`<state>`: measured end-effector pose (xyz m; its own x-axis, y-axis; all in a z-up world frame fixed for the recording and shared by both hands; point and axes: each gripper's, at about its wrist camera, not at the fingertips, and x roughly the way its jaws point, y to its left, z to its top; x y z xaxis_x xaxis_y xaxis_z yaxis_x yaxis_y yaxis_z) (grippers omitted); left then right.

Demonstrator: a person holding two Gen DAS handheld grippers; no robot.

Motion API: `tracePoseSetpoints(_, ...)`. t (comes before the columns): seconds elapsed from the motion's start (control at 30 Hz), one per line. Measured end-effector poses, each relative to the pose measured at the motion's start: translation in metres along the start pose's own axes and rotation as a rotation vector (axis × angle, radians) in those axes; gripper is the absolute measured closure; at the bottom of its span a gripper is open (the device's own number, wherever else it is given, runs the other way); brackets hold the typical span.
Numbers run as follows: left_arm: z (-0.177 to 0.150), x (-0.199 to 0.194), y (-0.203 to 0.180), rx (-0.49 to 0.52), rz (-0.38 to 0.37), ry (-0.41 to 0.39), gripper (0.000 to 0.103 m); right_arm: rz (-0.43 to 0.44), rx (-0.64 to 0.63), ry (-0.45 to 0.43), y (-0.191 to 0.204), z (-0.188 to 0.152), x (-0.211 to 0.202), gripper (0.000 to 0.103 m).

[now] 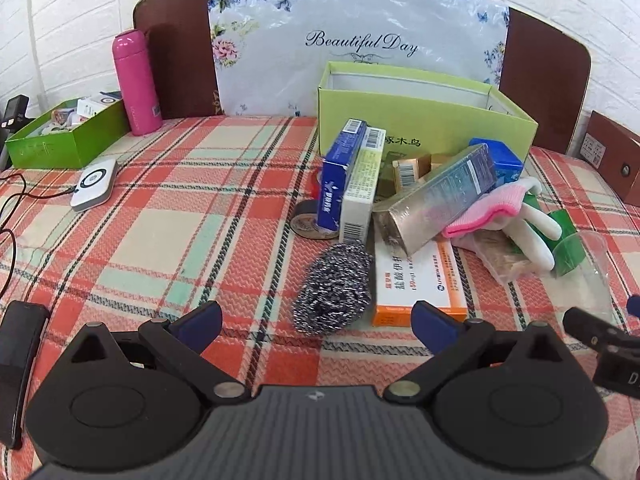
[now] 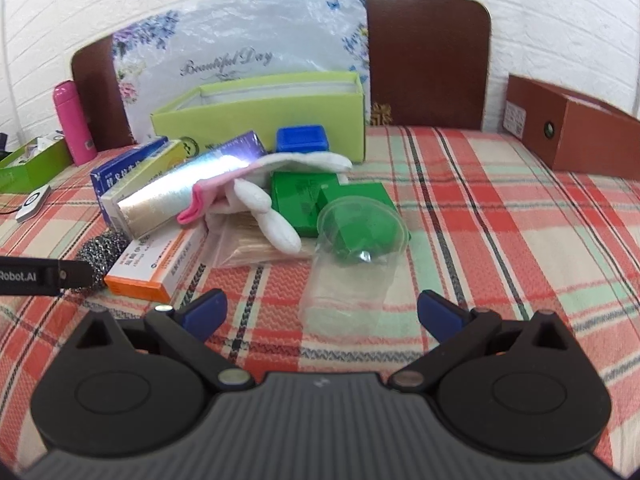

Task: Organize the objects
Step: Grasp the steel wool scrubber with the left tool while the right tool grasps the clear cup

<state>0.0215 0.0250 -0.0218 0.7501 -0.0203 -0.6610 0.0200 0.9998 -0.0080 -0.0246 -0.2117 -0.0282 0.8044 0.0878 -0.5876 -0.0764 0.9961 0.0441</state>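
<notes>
A pile of objects lies on the plaid cloth before an open light-green box (image 1: 424, 116) (image 2: 276, 116). In the left wrist view my left gripper (image 1: 320, 322) is open and empty, just short of a steel wool scourer (image 1: 334, 288). Behind it lie an orange medicine box (image 1: 420, 280), blue and white cartons (image 1: 352, 176), a shiny long box (image 1: 436, 200) and a pink-cuffed white glove (image 1: 512, 212). In the right wrist view my right gripper (image 2: 322, 314) is open and empty, its fingers either side of a clear plastic cup (image 2: 352, 256) lying on its side. Green boxes (image 2: 308, 200) lie behind the cup.
A pink flask (image 1: 136, 84) and a darker green box of small items (image 1: 64, 132) stand at the back left. A white device with a cable (image 1: 94, 184) lies near them. A black phone (image 1: 18, 364) lies near left. A brown box (image 2: 572, 128) stands at the right.
</notes>
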Motion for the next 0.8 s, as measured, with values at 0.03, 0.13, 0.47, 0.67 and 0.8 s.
tracePoseSetpoints(0.03, 0.000, 0.001, 0.002, 0.001, -0.008, -0.002, 0.000, 0.001, -0.010, -0.002, -0.001, 0.001, 0.002, 0.000)
tracePoseSetpoints(0.13, 0.003, 0.003, 0.004, -0.009, -0.067, -0.006, 0.000, 0.010, -0.003, 0.001, -0.009, 0.003, 0.010, 0.000)
tracePoseSetpoints(0.47, 0.020, 0.032, 0.023, -0.080, -0.189, 0.039, 0.011, 0.001, -0.011, -0.009, -0.017, 0.017, 0.031, 0.000)
tracePoseSetpoints(0.67, 0.017, 0.042, 0.028, -0.107, -0.204, 0.063, 0.015, 0.057, 0.000, 0.065, -0.009, 0.011, 0.048, 0.034)
tracePoseSetpoints(0.8, 0.025, 0.056, 0.026, -0.115, -0.280, 0.078, 0.043, 0.125, 0.010, 0.072, -0.009, 0.003, 0.036, 0.045)
